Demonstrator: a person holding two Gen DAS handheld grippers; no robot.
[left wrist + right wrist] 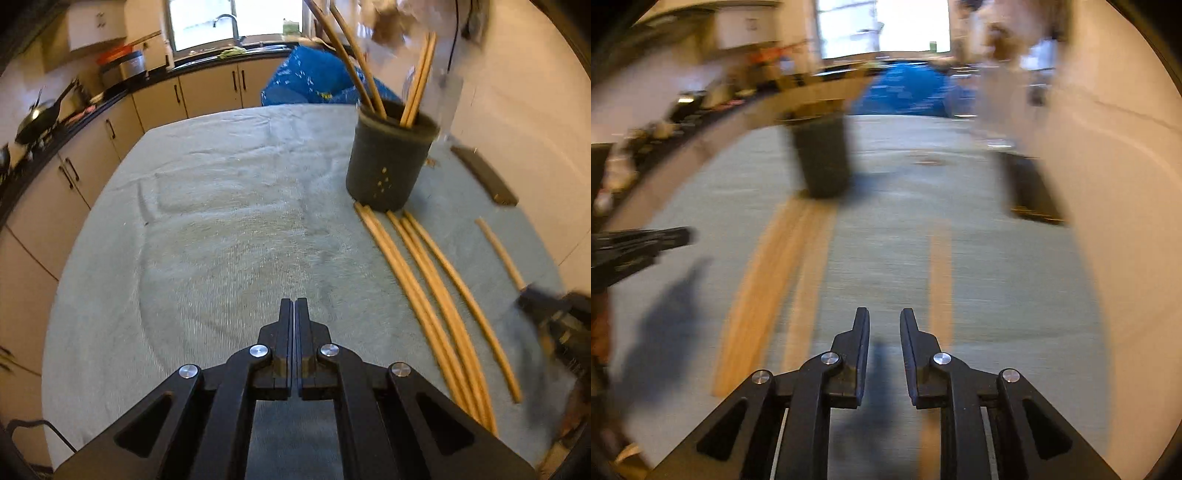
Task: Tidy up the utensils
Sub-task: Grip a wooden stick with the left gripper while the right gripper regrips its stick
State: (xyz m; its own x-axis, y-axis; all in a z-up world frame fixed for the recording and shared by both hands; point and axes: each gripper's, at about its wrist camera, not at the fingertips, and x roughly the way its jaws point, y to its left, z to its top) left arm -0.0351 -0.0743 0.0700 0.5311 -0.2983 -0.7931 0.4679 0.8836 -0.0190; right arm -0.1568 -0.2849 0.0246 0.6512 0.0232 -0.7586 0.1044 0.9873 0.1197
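Note:
A dark round holder (388, 166) stands on the grey-green cloth (221, 221) with several wooden chopsticks (417, 81) upright in it. In front of it several loose chopsticks (436, 295) lie side by side, and a single one (498, 251) lies apart on the right. My left gripper (294, 301) is shut with nothing in it, over bare cloth left of the sticks. The right wrist view is blurred. There my right gripper (884, 312) is open a little and empty. The single chopstick (940, 277) runs under its right finger, and the holder (823, 158) is ahead.
A flat black object (484, 173) lies by the wall on the right. A blue bag (314, 81) sits beyond the table's far edge. Kitchen cabinets and a counter with pans run along the left. The left gripper (665, 236) shows at the left edge of the right wrist view.

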